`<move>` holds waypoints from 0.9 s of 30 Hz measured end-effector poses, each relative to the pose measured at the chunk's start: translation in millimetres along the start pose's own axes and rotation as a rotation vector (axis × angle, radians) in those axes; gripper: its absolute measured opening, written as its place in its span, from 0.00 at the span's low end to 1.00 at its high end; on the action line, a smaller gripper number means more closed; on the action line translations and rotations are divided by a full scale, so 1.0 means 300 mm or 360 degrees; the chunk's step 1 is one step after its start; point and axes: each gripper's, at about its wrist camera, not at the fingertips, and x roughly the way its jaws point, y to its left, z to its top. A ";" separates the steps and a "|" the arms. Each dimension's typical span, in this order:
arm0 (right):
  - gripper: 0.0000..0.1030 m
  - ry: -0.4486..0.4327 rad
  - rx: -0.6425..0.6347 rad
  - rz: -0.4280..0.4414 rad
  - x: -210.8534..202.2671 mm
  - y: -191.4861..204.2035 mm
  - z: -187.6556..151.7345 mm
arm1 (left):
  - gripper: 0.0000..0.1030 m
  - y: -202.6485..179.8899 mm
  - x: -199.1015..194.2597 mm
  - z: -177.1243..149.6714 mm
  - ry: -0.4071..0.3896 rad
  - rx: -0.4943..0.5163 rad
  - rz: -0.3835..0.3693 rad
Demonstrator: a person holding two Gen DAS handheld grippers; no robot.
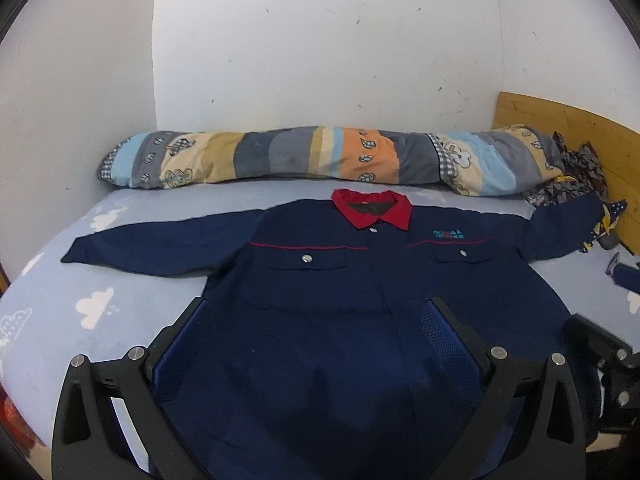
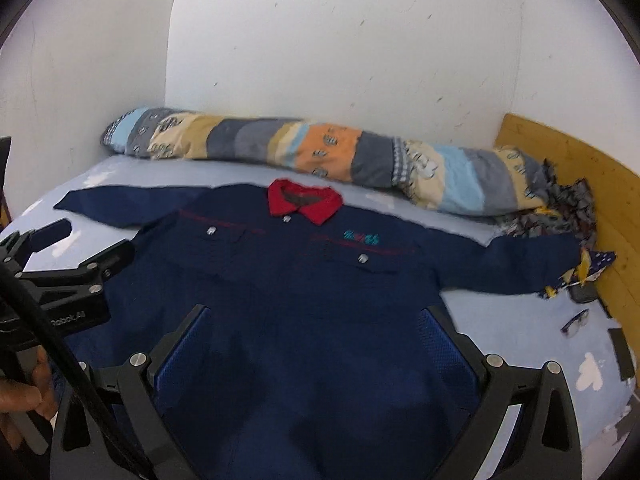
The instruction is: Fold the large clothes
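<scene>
White lettering on the left gripper (image 2: 68,240), left of the right gripper's fingers, seems to read "Robot_AI", while the teal chest embroidery (image 1: 448,234) on the jacket (image 1: 320,320) ahead is illegible.

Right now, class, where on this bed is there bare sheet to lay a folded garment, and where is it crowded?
Bare sheet lies below the jacket's outstretched sleeve, near the left tongs. A smaller patch sits below the other sleeve. The corner by the wooden board is crowded: crumpled patterned cloth, glasses and dark items. The rolled quilt fills the wall side.
</scene>
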 end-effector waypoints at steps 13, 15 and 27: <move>1.00 0.0046 -0.0019 -0.0011 0.011 0.049 -0.017 | 1.00 -0.010 0.013 -0.017 0.0027 0.0000 -0.0016; 1.00 0.0059 -0.0033 -0.0016 0.016 0.058 -0.014 | 1.00 -0.006 0.014 -0.018 0.0030 -0.0002 -0.0010; 1.00 0.0059 -0.0045 -0.0024 0.008 0.066 -0.008 | 1.00 -0.007 0.012 -0.018 0.0031 0.0004 -0.0004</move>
